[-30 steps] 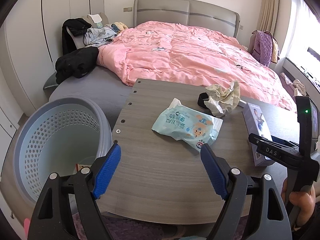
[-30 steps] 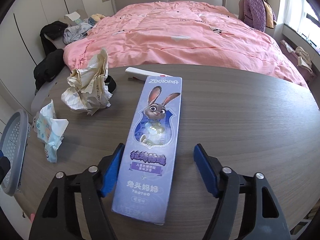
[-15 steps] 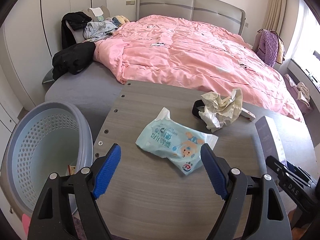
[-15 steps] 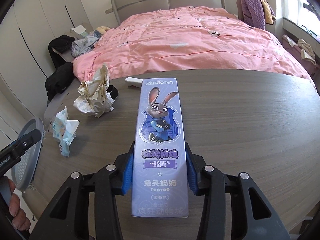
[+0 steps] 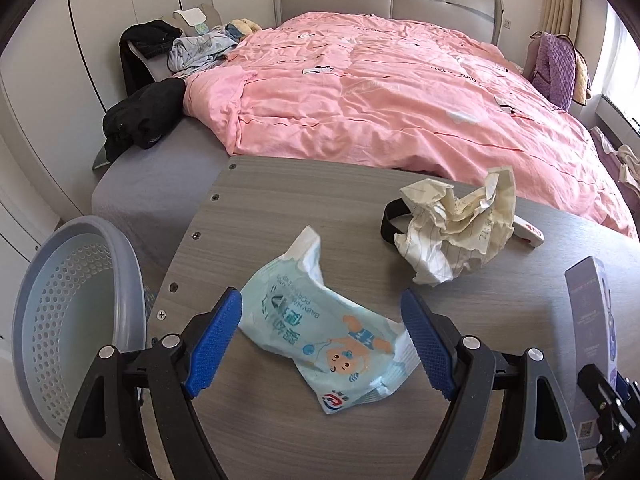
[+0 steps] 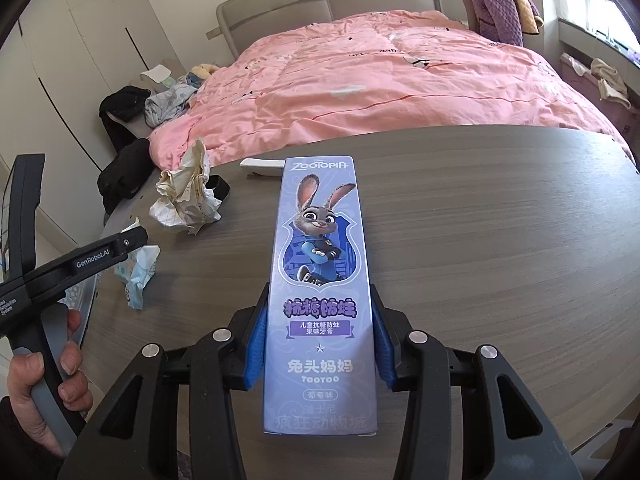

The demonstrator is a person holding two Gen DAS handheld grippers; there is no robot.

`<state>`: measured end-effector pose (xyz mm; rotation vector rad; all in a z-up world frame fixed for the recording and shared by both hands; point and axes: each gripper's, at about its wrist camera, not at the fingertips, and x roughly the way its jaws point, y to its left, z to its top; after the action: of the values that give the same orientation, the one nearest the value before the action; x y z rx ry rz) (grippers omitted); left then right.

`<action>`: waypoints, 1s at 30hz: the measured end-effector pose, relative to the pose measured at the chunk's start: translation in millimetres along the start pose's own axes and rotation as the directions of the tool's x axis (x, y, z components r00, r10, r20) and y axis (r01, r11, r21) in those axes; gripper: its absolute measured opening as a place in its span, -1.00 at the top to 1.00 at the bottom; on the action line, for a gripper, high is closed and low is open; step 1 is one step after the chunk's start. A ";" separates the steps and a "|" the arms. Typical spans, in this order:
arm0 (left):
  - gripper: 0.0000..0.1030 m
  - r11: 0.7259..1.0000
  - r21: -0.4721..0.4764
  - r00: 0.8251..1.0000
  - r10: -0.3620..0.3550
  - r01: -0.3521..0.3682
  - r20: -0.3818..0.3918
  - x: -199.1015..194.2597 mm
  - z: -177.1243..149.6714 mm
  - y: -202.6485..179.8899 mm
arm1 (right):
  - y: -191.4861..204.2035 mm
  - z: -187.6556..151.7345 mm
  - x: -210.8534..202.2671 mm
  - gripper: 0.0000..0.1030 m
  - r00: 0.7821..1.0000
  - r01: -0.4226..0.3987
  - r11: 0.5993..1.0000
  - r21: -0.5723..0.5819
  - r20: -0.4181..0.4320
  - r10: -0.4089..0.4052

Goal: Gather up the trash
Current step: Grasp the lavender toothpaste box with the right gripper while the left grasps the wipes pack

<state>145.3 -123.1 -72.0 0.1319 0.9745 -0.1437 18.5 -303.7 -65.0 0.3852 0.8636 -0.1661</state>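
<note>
My right gripper (image 6: 320, 344) is shut on a long purple Zootopia toothpaste box (image 6: 320, 264), lifted off the wooden table (image 6: 500, 248); the box also shows at the right edge of the left wrist view (image 5: 592, 320). My left gripper (image 5: 320, 340) is open, its blue pads either side of a light blue baby wipes packet (image 5: 320, 332) lying on the table (image 5: 280, 432). A crumpled ball of paper (image 5: 456, 224) lies beyond it, also seen in the right wrist view (image 6: 186, 196), as is the wipes packet (image 6: 138, 272).
A pale blue perforated basket (image 5: 76, 320) stands on the floor left of the table. A black band (image 5: 390, 218) and a small white item (image 5: 528, 232) lie by the paper. A bed with a pink duvet (image 5: 400, 92) is behind the table.
My right gripper closed on the toothpaste box and lifted it. My left gripper moved forward so the wipes packet now sits between its open pads.
</note>
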 end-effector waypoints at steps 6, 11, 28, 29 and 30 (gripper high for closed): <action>-0.52 0.999 0.031 1.000 0.024 -0.024 -0.003 -7.5 -24.8 13.2 | 1.1 0.4 -3.3 0.17 1.000 -0.013 1.000 0.003 0.013 0.013; -0.52 0.999 0.018 0.999 -0.035 0.035 0.027 -26.6 -38.0 30.5 | 0.2 0.0 -4.7 0.17 1.000 -0.021 1.000 0.007 0.015 0.021; -0.52 0.987 0.026 0.986 -0.157 0.158 -0.057 11.4 -15.8 35.9 | 4.2 4.8 -13.5 0.17 0.999 -0.024 1.000 -0.001 0.029 0.024; -0.52 0.987 0.025 0.985 -0.160 0.161 -0.063 15.4 -15.1 35.7 | 4.3 4.5 -14.1 0.17 0.999 -0.022 1.000 -0.002 0.029 0.022; -0.52 0.987 0.025 0.985 -0.156 0.158 -0.070 19.2 -15.0 35.4 | 4.8 4.4 -14.5 0.17 0.999 -0.021 1.000 -0.003 0.029 0.021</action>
<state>150.1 -86.9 -94.6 0.0881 1.0502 -0.3012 13.7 -301.2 -50.1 0.3885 0.8306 -0.1511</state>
